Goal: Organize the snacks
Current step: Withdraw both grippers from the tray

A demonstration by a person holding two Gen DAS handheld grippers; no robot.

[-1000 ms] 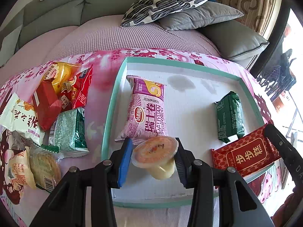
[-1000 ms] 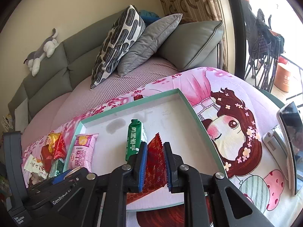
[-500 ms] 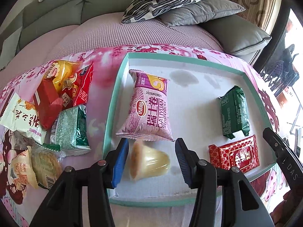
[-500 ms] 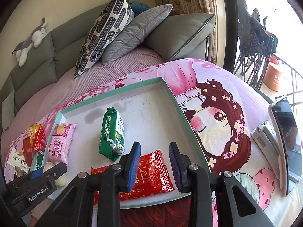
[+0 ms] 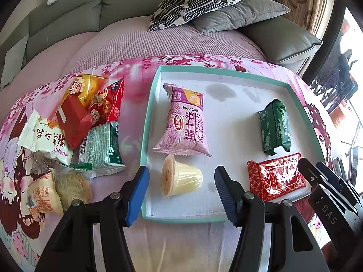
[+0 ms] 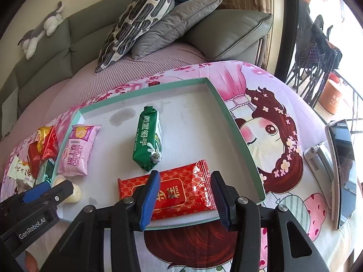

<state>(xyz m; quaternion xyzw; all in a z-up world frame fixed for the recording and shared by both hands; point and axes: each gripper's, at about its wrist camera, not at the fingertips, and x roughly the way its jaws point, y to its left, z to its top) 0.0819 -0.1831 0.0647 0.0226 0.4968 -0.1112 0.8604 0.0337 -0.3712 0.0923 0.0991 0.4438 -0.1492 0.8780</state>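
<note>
releasing: left gripper (image 5: 181, 192) jaws opening, jelly cup (image 5: 180, 179) lying free between; right gripper (image 6: 185, 195) jaws opening over red packet (image 6: 168, 192). lift straight clear of tray (image 5: 145, 136).

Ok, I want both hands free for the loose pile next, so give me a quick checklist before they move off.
1. Left gripper clear of jelly cup: ok, jaws opening, pads off it.
2. Jelly cup settled in tray: ok, but lying on its side.
3. Right gripper clear of red packet: ok, jaws opening, packet flat below.
4. Red packet fully inside tray: ok, near the front rim.
5. Snacks left outside: not ok, pile still on the cloth.
6. Tray space: ok, bare floor at back.
</note>
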